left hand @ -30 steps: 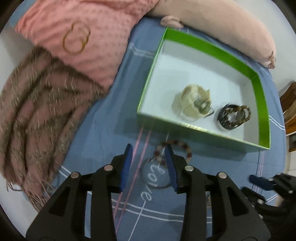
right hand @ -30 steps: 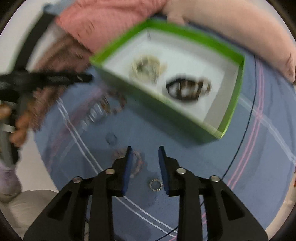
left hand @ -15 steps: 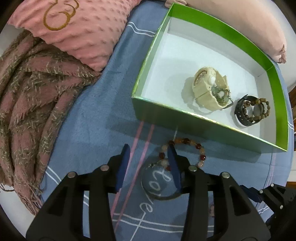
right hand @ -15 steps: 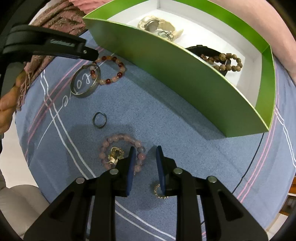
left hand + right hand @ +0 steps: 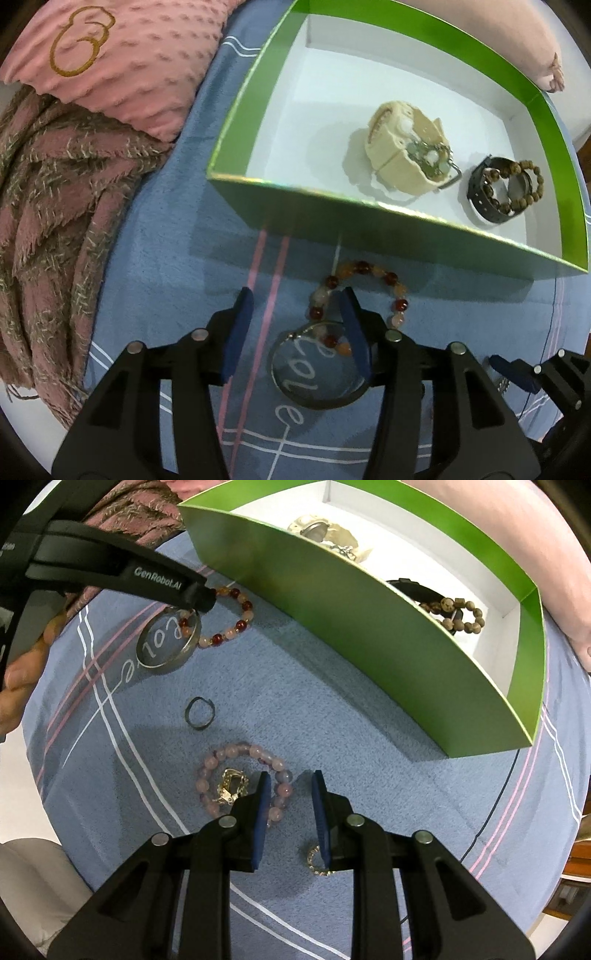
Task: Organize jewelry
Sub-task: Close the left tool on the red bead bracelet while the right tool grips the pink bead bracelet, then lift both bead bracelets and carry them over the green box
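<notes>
A green box with a white floor holds a cream watch and a dark band with a brown bead bracelet. On the blue cloth in front lie a red and orange bead bracelet and a silver bangle. My left gripper is open, low over these two, its right finger above the bangle. My right gripper is open over a pink bead bracelet that rings a gold clip. A small gold ring and a dark ring lie nearby.
A pink cushion and a fringed pink-brown scarf lie left of the box. A pale pink pillow lies behind the box. The blue cloth ends at a white edge on the near left.
Both grippers have come down closer to the cloth. The left one has moved forward over the bangle and red bracelet. The right one has closed in on the pink bracelet.
</notes>
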### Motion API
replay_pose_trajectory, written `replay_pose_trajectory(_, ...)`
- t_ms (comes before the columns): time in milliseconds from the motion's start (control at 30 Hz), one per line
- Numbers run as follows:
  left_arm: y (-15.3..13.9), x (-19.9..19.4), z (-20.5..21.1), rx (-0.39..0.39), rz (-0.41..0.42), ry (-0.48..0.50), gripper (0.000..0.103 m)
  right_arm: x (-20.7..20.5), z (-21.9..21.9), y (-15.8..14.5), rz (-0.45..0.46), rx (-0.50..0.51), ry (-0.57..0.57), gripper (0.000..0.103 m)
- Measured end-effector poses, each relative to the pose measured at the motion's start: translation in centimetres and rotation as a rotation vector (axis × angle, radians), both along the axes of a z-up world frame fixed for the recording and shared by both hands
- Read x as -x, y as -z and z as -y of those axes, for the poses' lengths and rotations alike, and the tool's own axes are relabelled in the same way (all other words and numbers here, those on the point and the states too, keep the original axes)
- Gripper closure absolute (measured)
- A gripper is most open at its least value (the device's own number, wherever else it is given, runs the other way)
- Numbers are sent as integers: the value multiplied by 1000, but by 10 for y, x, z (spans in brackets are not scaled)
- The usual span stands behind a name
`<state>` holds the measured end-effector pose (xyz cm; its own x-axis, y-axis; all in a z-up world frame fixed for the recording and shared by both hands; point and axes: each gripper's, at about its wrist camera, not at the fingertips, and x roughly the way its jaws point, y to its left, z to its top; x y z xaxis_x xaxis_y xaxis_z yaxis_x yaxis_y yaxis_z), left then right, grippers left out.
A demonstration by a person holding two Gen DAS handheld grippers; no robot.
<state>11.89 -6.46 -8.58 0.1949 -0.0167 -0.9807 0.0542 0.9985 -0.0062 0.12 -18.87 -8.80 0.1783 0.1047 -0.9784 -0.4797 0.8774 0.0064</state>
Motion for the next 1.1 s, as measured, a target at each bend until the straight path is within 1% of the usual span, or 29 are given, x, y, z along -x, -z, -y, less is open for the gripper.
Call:
replay_pose_trajectory(67,-2,-2,1,31,5,15,53,3,-1,-1,2,0,-2,79)
replay_pose_trajectory(133,-3,2,1,39,5,24,53,3,-1,-1,1,-1,0,79)
replay_pose_trajectory(233,5,9,10,32,-3,24,53,3,-2,-1,5,-1,-5,80)
replay_pose_trajectory(267,2,15,5,31,-2,24,54,2,0,-2,7,-1,-7,80)
replay_pose_trajectory(433,7,14,11,9,3,47,55,4,2,-4,15,-5,-12,80)
replay_pose_trajectory(467,7,14,13,8,3,51,57,5,2,-4,15,-7,-13,81)
replay_pose_trajectory(533,6,13,20,5,5,50,64,5,2,-7,14,-12,-15,84)
replay_pose_trajectory(567,5,14,24,4,5,48,70,4,3,-5,13,-15,-17,89)
replay_pose_trajectory(600,5,15,23,8,4,43,75,5,3,-6,10,-20,-16,91)
replay_pose_trajectory(633,7,11,19,24,2,34,78,5,3,-6,8,-24,-13,92)
replay_pose_trajectory(700,7,11,15,45,-4,17,88,5,4,-6,3,-32,-6,94)
replay_pose_trajectory(800,8,12,12,63,-8,1,93,3,8,-7,-10,-52,6,95)
replay_pose_trajectory(967,7,17,12,97,-11,-10,95,0,21,-6,-22,-73,32,96)
replay_pose_trajectory(1100,-7,22,5,126,16,-9,95,-9,33,-22,-4,-94,58,96)
